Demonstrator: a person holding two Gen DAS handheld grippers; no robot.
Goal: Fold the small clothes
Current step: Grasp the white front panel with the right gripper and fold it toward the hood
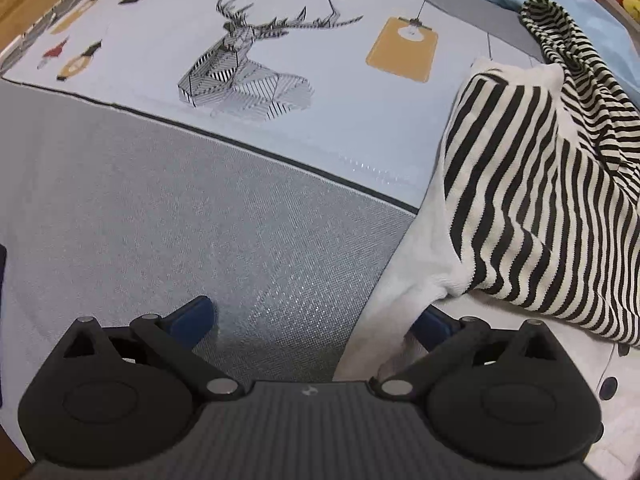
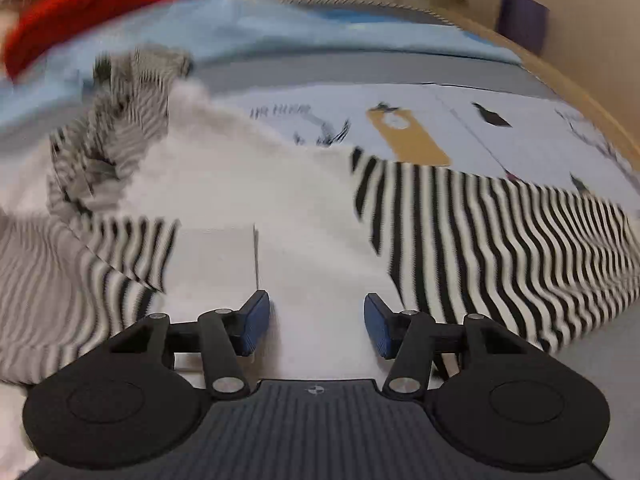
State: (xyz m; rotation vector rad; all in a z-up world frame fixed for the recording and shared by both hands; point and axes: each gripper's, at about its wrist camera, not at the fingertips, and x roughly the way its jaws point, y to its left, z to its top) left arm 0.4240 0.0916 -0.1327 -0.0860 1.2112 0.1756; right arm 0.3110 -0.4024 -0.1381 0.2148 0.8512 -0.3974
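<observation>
A small white garment (image 1: 404, 276) with black-and-white striped sleeves (image 1: 520, 184) lies crumpled at the right of the left wrist view, dark buttons near its lower right edge. My left gripper (image 1: 314, 320) stands wide open over the grey cloth, its right fingertip at the garment's white edge, with nothing pinched. In the blurred right wrist view the same garment's white body (image 2: 256, 200) spreads out with striped parts on both sides (image 2: 500, 248). My right gripper (image 2: 316, 324) hangs open just above the white fabric, with a clear gap between the blue pads.
The clothes lie on a grey woven cover (image 1: 200, 220) and a pale printed sheet with a deer head (image 1: 240, 68) and a yellow clipboard picture (image 1: 402, 50). A light blue cloth (image 2: 280, 28) and something red (image 2: 100, 4) lie beyond. A wooden edge (image 2: 580, 92) runs along the right.
</observation>
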